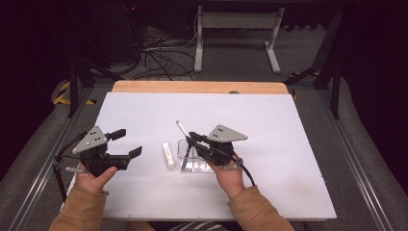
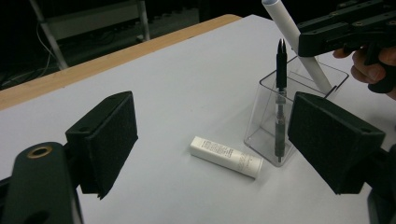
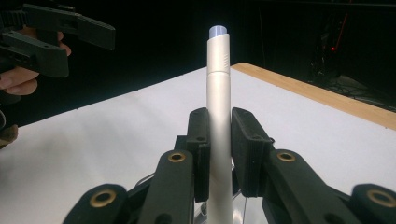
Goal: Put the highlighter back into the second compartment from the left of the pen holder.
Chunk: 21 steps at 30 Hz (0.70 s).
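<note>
Right gripper (image 1: 191,136) clamped on white pen (image 3: 219,135), its lower end in the clear holder (image 2: 299,88) near table (image 1: 288,144) centre. Left gripper (image 1: 129,142) jaws wide apart, holding nothing, near left edge.

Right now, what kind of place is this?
Likely a lab data-collection rig, not a home or office: a white table on a rail frame, loose cables on the floor behind, dark surroundings, and a hand-held gripper in each hand.

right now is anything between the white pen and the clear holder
Nothing visible blocks it. The right gripper holds the white pen, whose lower end is already inside the clear holder, beside a black pen.
</note>
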{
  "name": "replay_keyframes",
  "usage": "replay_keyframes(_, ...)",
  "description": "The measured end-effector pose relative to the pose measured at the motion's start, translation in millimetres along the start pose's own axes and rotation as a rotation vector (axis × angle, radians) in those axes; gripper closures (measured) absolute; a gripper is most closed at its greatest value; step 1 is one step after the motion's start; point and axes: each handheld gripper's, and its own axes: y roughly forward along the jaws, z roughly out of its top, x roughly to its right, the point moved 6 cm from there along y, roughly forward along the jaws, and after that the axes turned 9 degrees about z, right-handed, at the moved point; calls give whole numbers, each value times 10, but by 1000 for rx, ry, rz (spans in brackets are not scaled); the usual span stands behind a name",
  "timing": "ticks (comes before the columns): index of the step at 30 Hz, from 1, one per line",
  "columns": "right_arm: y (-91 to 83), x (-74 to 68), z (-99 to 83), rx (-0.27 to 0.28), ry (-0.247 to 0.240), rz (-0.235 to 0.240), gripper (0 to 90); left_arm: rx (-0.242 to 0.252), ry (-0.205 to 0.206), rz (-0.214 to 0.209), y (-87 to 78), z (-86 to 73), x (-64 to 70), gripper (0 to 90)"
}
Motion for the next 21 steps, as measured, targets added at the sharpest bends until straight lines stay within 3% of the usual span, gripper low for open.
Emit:
replay_keyframes(4, -18, 4, -7, 0, 4, 1, 781, -1, -3, -4, 4, 0, 3, 166)
replay_keyframes(5, -22, 5, -9, 1, 5, 2, 780, -2, -20, -11, 6, -2, 18, 166)
replay_keyframes(18, -114, 16, -49, -2, -4, -12, 779, -1, 3, -15, 50, 20, 17, 166)
replay_keyframes(21, -130, 22, -66, -4, -2, -14, 778, 0, -10, -23, 64, 25, 31, 166)
